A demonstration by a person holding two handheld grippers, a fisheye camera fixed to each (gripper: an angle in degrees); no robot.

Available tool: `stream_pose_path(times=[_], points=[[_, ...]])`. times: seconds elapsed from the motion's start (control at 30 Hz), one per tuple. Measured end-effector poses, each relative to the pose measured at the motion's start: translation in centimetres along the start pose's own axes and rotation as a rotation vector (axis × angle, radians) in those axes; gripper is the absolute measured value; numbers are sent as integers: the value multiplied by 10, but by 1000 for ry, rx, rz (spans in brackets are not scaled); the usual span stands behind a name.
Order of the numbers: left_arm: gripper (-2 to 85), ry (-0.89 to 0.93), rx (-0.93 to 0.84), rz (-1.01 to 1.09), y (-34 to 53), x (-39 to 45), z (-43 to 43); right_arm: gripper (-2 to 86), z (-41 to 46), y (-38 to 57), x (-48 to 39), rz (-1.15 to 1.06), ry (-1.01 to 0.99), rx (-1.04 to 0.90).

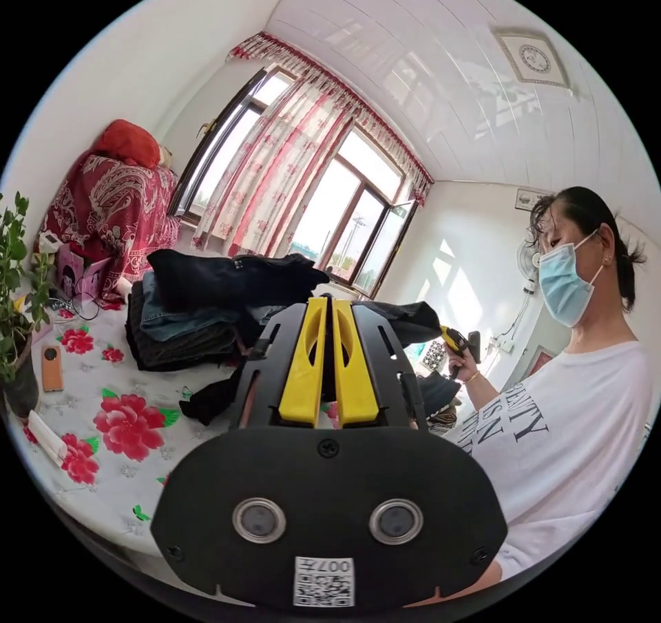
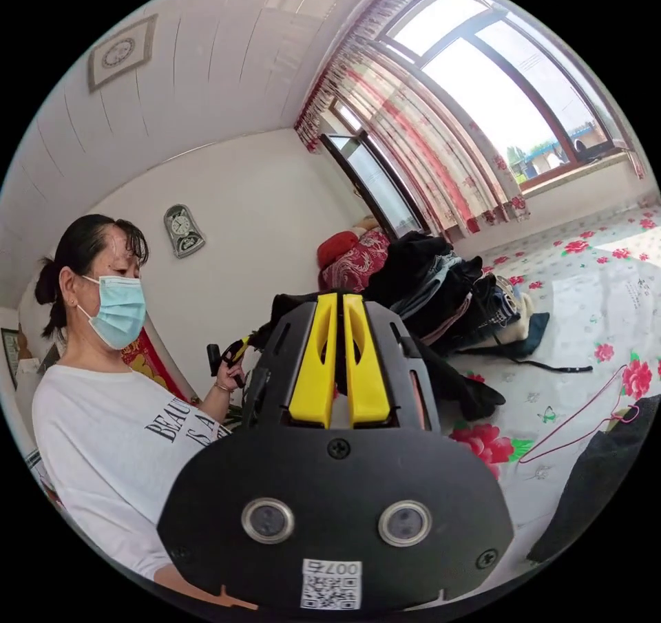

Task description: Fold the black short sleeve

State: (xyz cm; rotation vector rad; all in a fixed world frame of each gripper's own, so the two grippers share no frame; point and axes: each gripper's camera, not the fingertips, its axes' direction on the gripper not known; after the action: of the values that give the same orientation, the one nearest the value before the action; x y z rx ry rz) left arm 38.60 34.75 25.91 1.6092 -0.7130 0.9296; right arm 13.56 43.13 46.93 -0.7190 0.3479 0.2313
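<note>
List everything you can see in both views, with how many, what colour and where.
clothes pile: one, black and denim blue, on the floral sheet below the window
floral sheet: one, white with red flowers, covering the surface
potted plant: one, green, at the sheet's edge
phone: one, orange, beside the plant
hanger: one, pink wire, on the sheet
dark garment: one, black, next to the hanger
wall clock: one, grey, on the white wall
curtain: one, white and red, at the window
person: one, white shirt, blue mask
left gripper: yellow jaws together
right gripper: yellow jaws together
</note>
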Motion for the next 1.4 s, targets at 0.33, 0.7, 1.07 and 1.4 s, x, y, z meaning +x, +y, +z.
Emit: stream_pose_path(times=[0.33, 0.7, 1.07, 1.4], points=[[-9, 16, -189, -418, 149, -52, -49, -3, -39, 127, 17, 222, 48, -324], [-9, -79, -285, -573, 193, -136, 5, -3, 2, 181, 110, 520, 81, -381], [-9, 46, 22, -189, -39, -77, 55, -3, 36, -19, 95, 206, -110, 24], [-9, 42, -80, -68, 51, 9, -28, -3, -34, 18, 6, -94, -84, -173]])
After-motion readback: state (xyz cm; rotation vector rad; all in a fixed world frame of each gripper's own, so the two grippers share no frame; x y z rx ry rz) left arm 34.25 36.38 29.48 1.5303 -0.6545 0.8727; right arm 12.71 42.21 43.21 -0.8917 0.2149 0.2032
